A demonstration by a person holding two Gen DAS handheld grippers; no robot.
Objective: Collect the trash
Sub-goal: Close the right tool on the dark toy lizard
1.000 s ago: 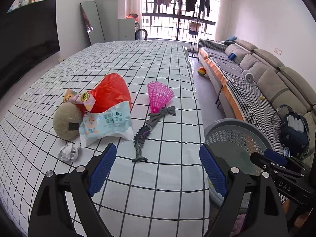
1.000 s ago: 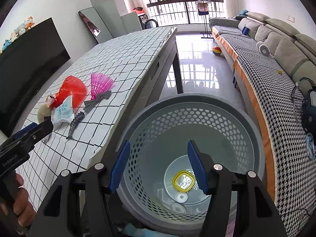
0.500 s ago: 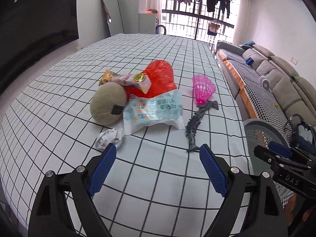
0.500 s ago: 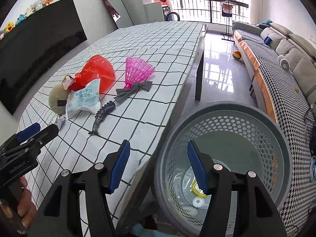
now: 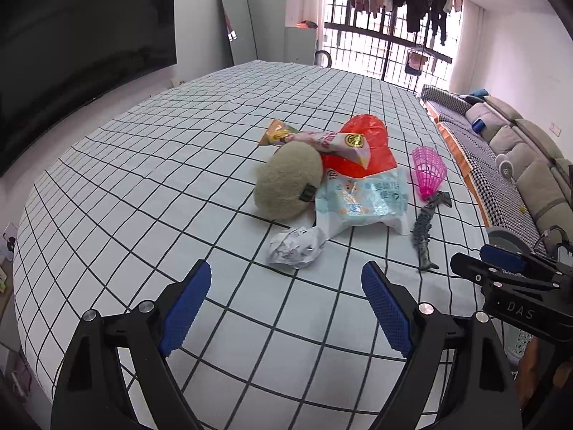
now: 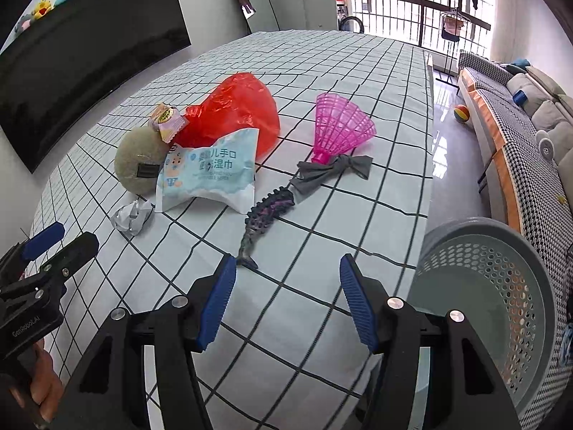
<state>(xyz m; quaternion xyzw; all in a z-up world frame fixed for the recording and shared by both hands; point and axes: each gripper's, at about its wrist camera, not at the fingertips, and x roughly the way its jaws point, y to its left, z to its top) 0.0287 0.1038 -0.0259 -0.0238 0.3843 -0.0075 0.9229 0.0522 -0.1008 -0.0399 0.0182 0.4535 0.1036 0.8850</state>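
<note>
Left wrist view: left gripper (image 5: 283,306) spread wide, nothing between its blue pads, hovering over the checkered counter (image 5: 143,186). Just ahead of it lies the crumpled paper ball (image 5: 294,247). Behind that is the trash cluster: white-blue wet wipe pack (image 5: 363,202) lying partly over the red plastic bag (image 5: 372,143), and a pink snack wrapper (image 5: 318,139) draped across the top of a round beige plush (image 5: 286,183) and the bag. To the right are a pink shuttlecock (image 5: 428,172) and a dark toy fish (image 5: 424,234), end to end near the counter's right side. Right gripper (image 5: 501,265) pokes in at the right edge; I cannot tell its state from here.

Right wrist view: right gripper (image 6: 288,301) also spread, empty, above the counter's near right corner, with the toy fish (image 6: 266,216) tail just ahead of its left pad. A grey bow (image 6: 331,173) sits between the fish and the shuttlecock (image 6: 340,125). Wipe pack (image 6: 209,173), red bag (image 6: 236,107) and paper ball (image 6: 130,216) are further left. Grey perforated basket (image 6: 501,268) stands on the floor beside the counter, at right. Left gripper (image 6: 53,247) is visible at the left edge.
</note>
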